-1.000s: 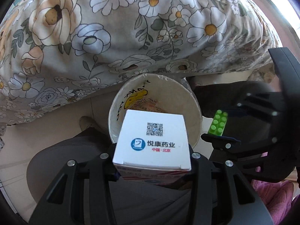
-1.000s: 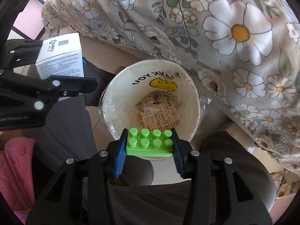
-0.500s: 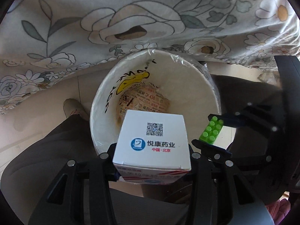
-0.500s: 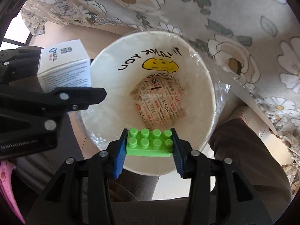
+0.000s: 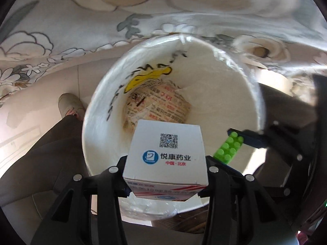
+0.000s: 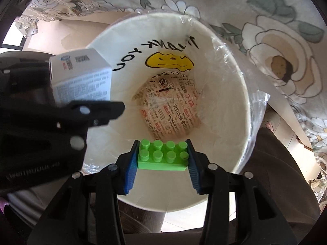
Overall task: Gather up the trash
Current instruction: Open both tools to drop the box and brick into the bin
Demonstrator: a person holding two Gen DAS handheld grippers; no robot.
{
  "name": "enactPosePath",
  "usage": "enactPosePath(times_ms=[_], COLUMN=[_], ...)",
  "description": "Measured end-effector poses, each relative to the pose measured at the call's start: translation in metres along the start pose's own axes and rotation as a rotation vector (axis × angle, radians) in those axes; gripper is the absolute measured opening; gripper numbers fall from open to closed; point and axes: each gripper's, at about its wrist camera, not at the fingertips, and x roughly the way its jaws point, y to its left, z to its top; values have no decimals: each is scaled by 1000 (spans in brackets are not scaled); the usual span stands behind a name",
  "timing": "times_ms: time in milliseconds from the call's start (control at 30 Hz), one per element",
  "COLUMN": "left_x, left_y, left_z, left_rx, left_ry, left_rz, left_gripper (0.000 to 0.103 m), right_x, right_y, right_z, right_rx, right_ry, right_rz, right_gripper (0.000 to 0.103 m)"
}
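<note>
The left gripper [image 5: 165, 175] is clamped on a white medicine box [image 5: 166, 155], its pads pressing the box's two sides, and holds it over the near part of the open mouth of a white bin [image 5: 98, 143]. The right gripper [image 6: 162, 161] is clamped on a green toy brick [image 6: 163, 155], studs facing the camera, with blue pads against both short ends; it too hangs over the bin's near rim. In the left wrist view the brick [image 5: 229, 150] appears just right of the box, the two apart. The bin [image 6: 235, 94] is lined with a clear plastic bag [image 6: 259, 106] and bears a yellow smiley face [image 6: 169, 61] with "THANK YOU" lettering on its far inner wall. A crumpled printed food wrapper [image 6: 169, 112] lies at its bottom. A floral cloth [image 6: 276, 40] drapes behind and to the right of the bin.
</note>
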Motion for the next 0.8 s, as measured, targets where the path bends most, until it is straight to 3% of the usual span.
enactPosePath(times_ms=[367,667,733,800], left_x=[17,39,42,43], left_y=[3,-3,1,5], left_z=[10,17,19,20], left_rx=[-18,-7,-18,-30], left_ry=[34,65,77,79], left_rz=[-17,27,26,30], left_gripper=[47,47,51,62], right_x=[18,28,29,31], right_y=[-5,-8,-10,-11], right_z=[5,11,12,14], right_rx=[-1,32,47,48], right_ry=[16,32,43,40], right_rz=[18,32,12,-9], right_gripper=[45,46,50,54])
